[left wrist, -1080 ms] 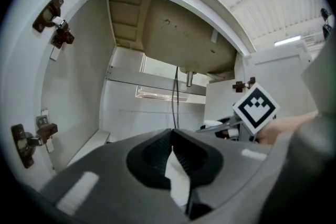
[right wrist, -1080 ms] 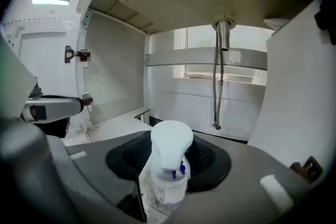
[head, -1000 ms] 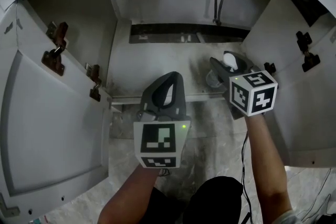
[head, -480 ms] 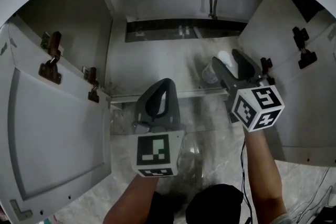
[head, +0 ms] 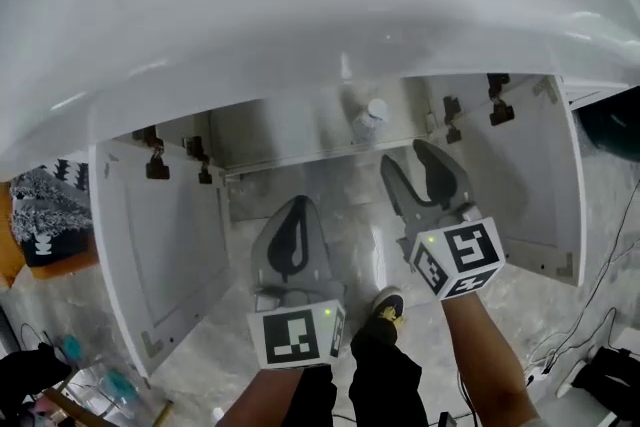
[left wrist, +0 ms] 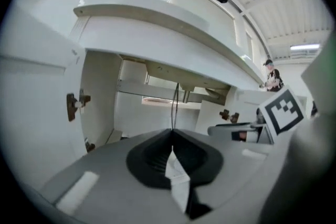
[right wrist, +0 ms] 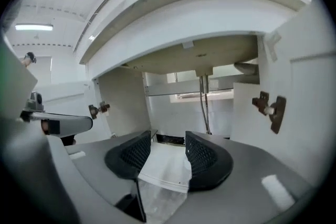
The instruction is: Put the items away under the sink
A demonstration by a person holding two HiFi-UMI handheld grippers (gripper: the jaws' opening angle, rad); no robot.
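Up close, our left gripper has its jaws shut tight on nothing. Our right gripper has its jaws wide apart and empty. Farther off, we see the small clear bottle with a white cap standing inside the open white cupboard under the big white sink.

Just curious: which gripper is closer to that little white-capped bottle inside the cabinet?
Right. In the head view the right gripper is just below-right of the bottle; the left gripper lies farther off, lower left.

Open cabinet gapes free; one bottle stands at back.
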